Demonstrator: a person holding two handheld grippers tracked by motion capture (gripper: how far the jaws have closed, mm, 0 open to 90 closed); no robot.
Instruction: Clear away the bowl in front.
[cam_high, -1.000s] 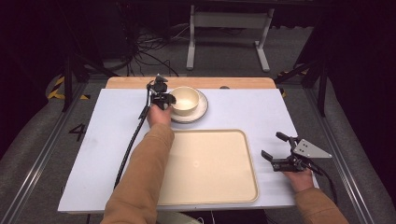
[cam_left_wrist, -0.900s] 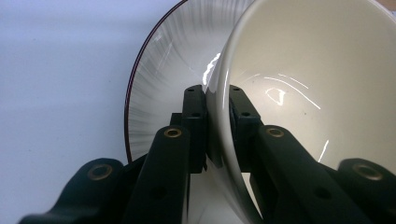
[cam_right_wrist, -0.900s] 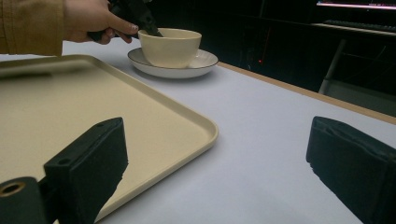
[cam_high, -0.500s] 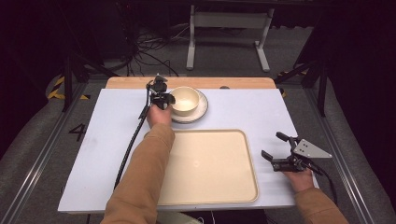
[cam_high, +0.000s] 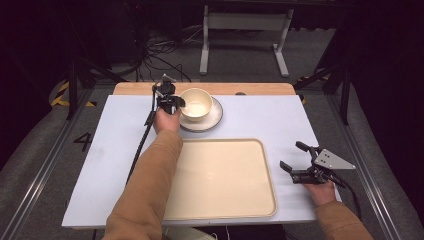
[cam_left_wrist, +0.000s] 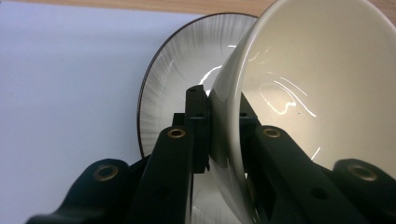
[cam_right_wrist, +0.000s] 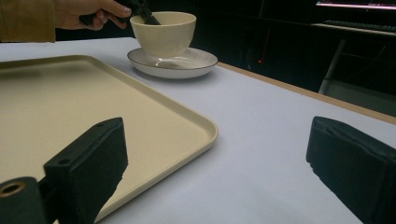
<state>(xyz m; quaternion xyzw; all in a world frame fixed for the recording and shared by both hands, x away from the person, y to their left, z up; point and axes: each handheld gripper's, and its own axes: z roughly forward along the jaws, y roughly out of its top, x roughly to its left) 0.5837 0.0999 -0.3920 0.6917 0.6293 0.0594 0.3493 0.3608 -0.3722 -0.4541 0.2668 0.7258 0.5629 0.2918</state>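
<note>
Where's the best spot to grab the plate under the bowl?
Its thin rim, I think. The plate lies flat with the bowl filling its middle, and the left gripper pinches the bowl's left wall. So the open right gripper could come in low from the plate's free right side.

Left arm stretched forward, sleeve to wrist, left tool (cam_high: 176, 102) far out, jaws pinched nearly together, gripping. Right hand (cam_high: 318, 192) held low near the body, right tool (cam_high: 291, 156) jaws spread wide, holding nothing.
</note>
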